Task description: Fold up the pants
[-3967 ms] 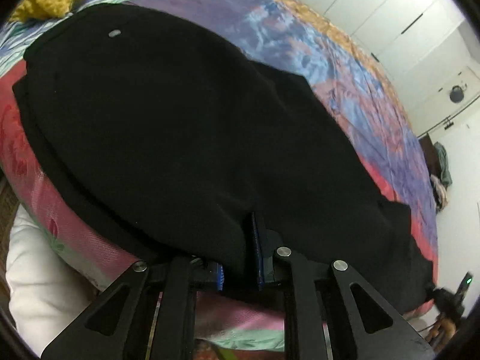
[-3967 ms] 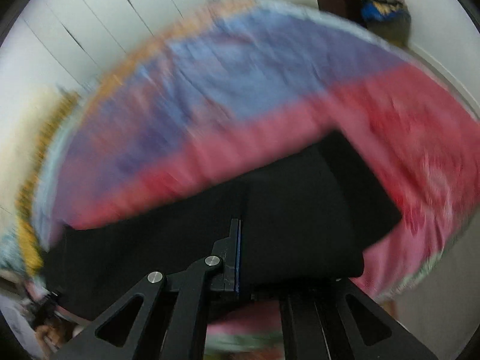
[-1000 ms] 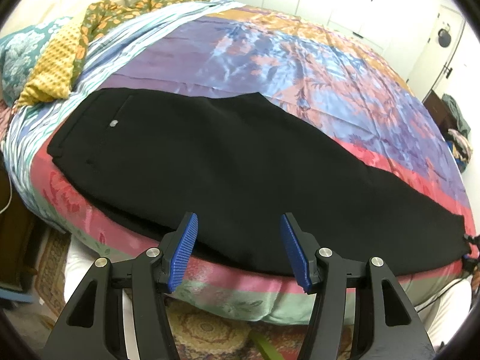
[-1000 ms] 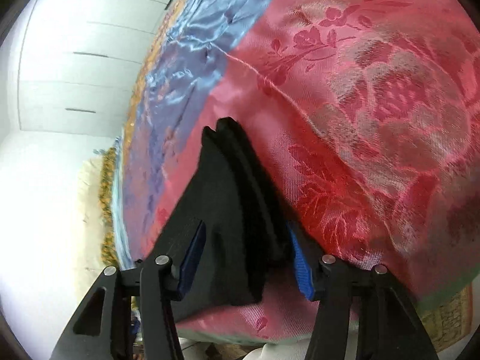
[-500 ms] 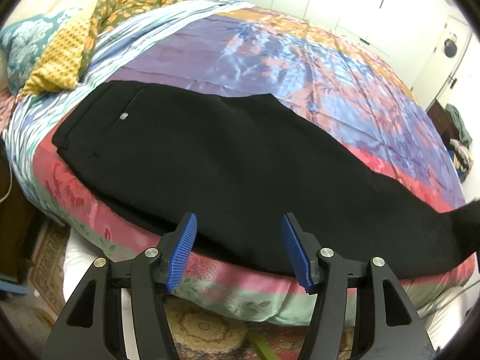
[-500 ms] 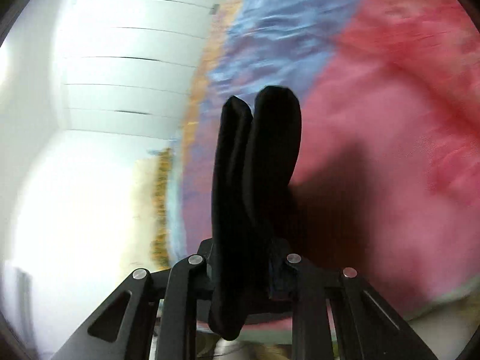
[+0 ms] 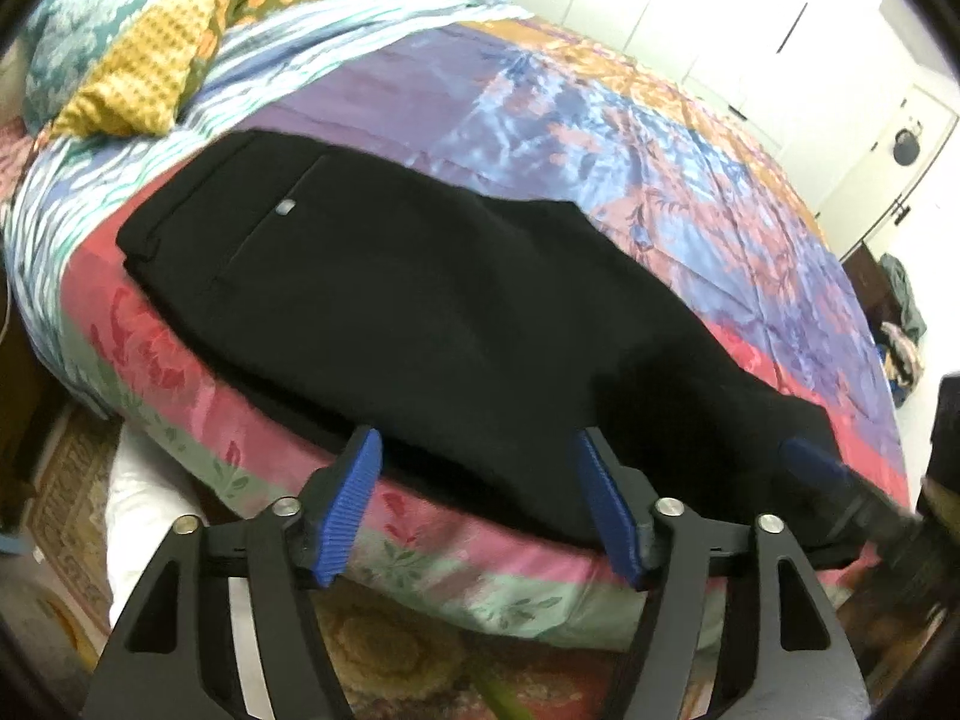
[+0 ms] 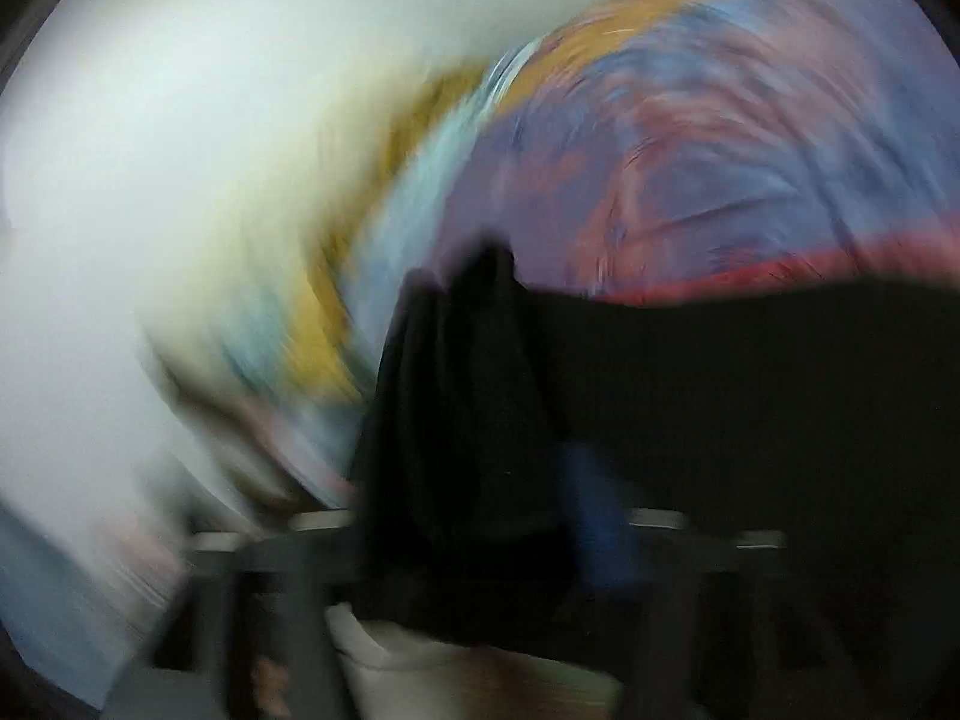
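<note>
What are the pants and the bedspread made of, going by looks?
Pants: matte black woven cloth, probably a cotton or suiting blend; no sheen, and a small pale button at the pocket. Bedspread: glossy, satin-like fabric, maybe silk or polyester; bright highlights along its creases and a woven floral pattern. Neither fibre can be told for sure.

Pants (image 7: 456, 312): black, flat along the bedspread's near edge
Bedspread (image 7: 600, 138): floral, multicolored
Left gripper (image 7: 480, 498): jaws opening, empty, at the pants' near edge
Right gripper (image 7: 840, 492): blurred, by the pants' right end
</note>
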`<action>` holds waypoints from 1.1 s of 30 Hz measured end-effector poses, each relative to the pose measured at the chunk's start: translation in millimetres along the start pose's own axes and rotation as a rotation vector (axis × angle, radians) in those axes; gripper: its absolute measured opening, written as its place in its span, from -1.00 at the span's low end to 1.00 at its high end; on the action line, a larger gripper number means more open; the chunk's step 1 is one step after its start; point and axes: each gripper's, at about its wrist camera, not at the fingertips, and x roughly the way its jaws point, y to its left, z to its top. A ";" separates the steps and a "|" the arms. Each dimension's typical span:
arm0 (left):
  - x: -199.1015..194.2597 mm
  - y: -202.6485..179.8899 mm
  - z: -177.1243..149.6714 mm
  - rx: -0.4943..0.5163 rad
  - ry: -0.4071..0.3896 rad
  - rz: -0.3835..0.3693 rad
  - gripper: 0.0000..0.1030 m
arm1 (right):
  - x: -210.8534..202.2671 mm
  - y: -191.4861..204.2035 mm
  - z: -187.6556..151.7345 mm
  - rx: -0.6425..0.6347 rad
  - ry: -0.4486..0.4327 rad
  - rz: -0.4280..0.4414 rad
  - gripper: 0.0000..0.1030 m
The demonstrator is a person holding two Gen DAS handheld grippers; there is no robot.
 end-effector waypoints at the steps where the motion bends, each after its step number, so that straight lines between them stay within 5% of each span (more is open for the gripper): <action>1: -2.8 3.0 -0.4 -0.002 -0.004 -0.012 0.36 | 0.1 11.3 -9.3 -0.100 0.015 -0.050 0.63; 5: -8.1 -10.2 -1.7 0.053 -0.002 -0.137 0.36 | -52.3 15.9 -50.4 -0.292 -0.080 -0.247 0.73; 9: 15.5 -66.2 -0.7 0.206 0.111 -0.283 -0.11 | -104.1 -27.3 -75.9 -0.175 -0.193 -0.405 0.90; 15: 66.2 -104.9 -6.6 0.281 0.229 -0.166 -0.33 | -151.4 -81.6 -83.8 0.128 -0.322 -0.441 0.90; 18: 73.1 -116.6 -10.3 0.320 0.249 -0.145 -0.93 | -151.0 -83.2 -80.9 0.139 -0.334 -0.432 0.90; 20: 71.1 -118.5 -11.1 0.322 0.251 -0.144 -0.96 | -143.7 -80.5 -77.9 0.121 -0.321 -0.418 0.90; 23: 47.9 -105.8 -11.9 0.301 0.229 -0.173 -0.96 | -144.0 -77.3 -78.4 0.091 -0.327 -0.416 0.90; 30: 59.3 -96.9 -25.0 0.317 0.264 -0.097 -0.80 | -134.7 -87.0 -81.2 0.122 -0.308 -0.388 0.90; 32: 42.3 -101.2 -16.7 0.335 0.201 -0.094 -0.34 | -134.5 -87.9 -82.2 0.125 -0.307 -0.392 0.90; 33: 34.8 -99.4 -11.8 0.328 0.158 -0.094 0.15 | -136.1 -87.6 -83.0 0.125 -0.314 -0.394 0.90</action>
